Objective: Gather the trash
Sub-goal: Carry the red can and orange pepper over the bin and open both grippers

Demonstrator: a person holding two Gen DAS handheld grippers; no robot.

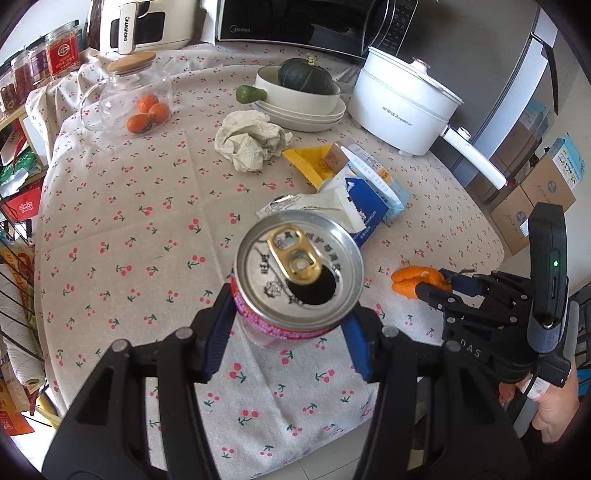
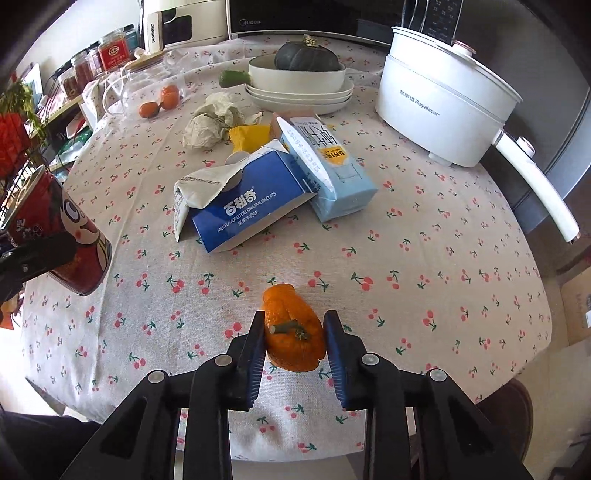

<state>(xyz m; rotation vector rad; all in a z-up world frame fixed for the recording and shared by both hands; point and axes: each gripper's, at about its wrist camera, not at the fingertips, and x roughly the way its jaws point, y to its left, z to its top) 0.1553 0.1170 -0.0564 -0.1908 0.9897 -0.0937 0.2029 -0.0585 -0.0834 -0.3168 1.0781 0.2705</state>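
Observation:
My left gripper [image 1: 291,325] is shut on an opened red drink can [image 1: 299,266] and holds it above the cherry-print tablecloth [image 1: 129,258]; the can also shows at the left of the right wrist view [image 2: 70,240]. My right gripper [image 2: 295,343] is shut on an orange peel [image 2: 291,332] near the table's front edge; the peel also shows in the left wrist view [image 1: 413,280]. A blue biscuit box [image 2: 255,206], a light blue carton [image 2: 332,166], a yellow wrapper [image 2: 249,136] and crumpled paper [image 2: 214,122] lie mid-table.
A white electric pot [image 2: 443,99] stands at the back right. Stacked white bowls [image 2: 295,81] hold a dark squash. A glass jar [image 1: 125,96] and oranges stand at the back left. A microwave [image 1: 295,22] stands behind. Cardboard boxes [image 1: 524,199] sit on the floor.

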